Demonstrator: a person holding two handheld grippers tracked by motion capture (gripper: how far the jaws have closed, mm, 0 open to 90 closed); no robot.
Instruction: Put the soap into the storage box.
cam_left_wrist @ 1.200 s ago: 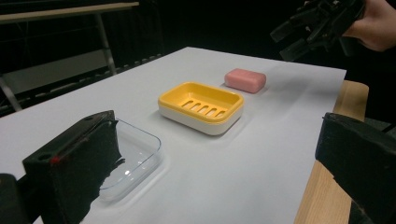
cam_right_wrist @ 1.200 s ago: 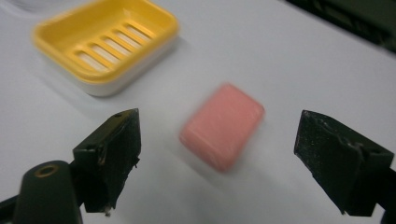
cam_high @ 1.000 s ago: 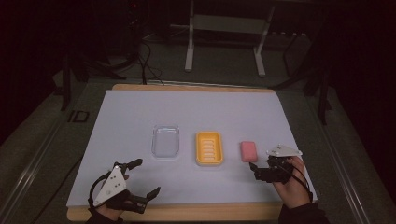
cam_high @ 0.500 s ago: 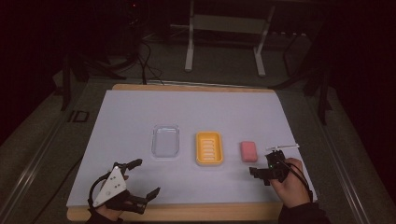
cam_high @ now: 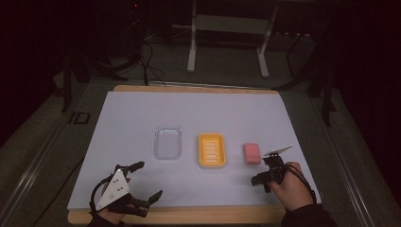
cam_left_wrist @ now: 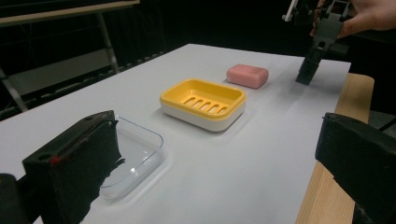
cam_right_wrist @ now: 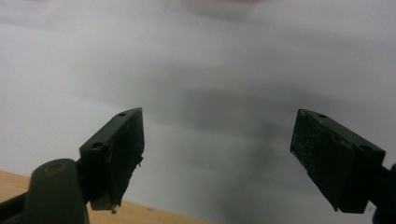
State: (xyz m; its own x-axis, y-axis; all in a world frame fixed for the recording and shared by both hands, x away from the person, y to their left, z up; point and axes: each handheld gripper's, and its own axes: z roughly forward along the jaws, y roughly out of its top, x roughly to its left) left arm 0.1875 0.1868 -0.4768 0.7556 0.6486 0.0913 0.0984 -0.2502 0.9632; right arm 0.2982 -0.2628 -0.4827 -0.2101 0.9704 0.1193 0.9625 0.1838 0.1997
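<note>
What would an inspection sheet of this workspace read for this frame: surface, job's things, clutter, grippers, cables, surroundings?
Surface: white sheet over a wooden table; wood shows along the near and far edges.
Job's things: clear tray, yellow soap dish and pink soap in a row, left to right, all apart; the dish and the tray hold nothing.
Clutter: nothing seen.
Grippers: left gripper open, resting near the front left edge; right gripper open, pointed down at the sheet just in front of the soap, holding nothing.
Cables: a black cable loops by the right hand; more cables on the floor behind the table.
Surroundings: dark room; a white stand's legs beyond the table.
</note>
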